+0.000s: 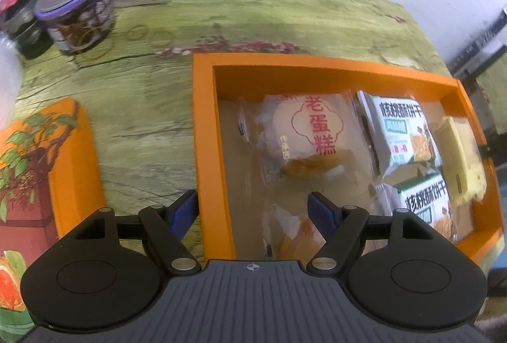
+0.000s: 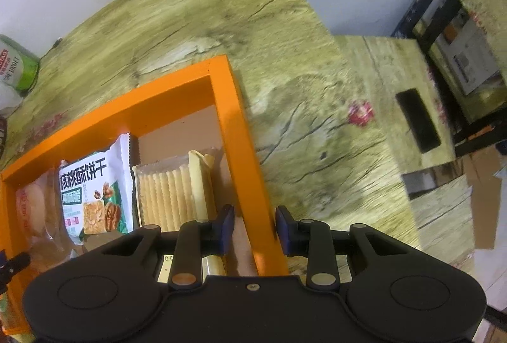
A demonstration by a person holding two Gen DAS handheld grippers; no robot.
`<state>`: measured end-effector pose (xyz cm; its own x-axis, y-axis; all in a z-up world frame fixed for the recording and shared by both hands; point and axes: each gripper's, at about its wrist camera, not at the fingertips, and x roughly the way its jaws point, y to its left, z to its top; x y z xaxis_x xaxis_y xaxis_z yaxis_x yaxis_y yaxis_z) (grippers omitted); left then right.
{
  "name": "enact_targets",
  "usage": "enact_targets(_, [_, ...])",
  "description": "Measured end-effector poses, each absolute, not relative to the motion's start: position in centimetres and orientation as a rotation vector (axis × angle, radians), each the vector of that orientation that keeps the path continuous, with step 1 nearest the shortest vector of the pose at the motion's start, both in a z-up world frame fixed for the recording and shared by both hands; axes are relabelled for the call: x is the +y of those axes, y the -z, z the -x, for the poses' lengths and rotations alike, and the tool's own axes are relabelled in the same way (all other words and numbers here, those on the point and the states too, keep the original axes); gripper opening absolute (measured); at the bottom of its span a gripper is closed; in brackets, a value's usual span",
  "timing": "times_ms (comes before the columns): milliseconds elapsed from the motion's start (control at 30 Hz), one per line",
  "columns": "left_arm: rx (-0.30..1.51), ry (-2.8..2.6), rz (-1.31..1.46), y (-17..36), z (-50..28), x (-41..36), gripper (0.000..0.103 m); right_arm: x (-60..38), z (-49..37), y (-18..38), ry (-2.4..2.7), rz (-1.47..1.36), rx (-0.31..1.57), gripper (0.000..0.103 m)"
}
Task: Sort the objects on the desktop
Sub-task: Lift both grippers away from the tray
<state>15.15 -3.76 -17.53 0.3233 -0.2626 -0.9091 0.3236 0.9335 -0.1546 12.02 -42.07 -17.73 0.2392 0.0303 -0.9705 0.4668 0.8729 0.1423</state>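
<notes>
box: an orange box [image 1: 202, 121] is sitting on the green wood-print table [image 1: 152, 96], already holding the snacks.
contents: an egg cake pack [image 1: 304, 134], two walnut biscuit packs [image 1: 402, 134] and a cracker pack [image 2: 168, 197] are lying inside, side by side.
left gripper: the left gripper [image 1: 253, 213] is standing about half open, straddling the box's left wall, one pad outside and one inside; nothing is pressing on the pads.
right gripper: the right gripper [image 2: 255, 227] is standing narrow, its jaws either side of the box's right wall; whether the pads are actually pinching the wall, i cannot tell.
lid: an orange printed lid [image 1: 47, 172] is lying just left of the box.
step: sorting is looking nearly done; both hands are seemingly taking hold of the box by its walls.
next: the left jaws are needing to close on the wall, then both hands lifting level.
</notes>
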Motion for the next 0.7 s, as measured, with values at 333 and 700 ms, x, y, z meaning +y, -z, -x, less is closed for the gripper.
enact_targets(333, [1.178, 0.397, -0.037, 17.4, -14.8, -3.4, 0.078, -42.9, -11.8, 17.4, 0.335, -0.459, 1.27, 0.054])
enact_targets(700, [1.166, 0.358, -0.037, 16.8, -13.5, -1.6, 0.078, -35.5, -10.9, 10.4, 0.051, -0.314, 1.101, 0.058])
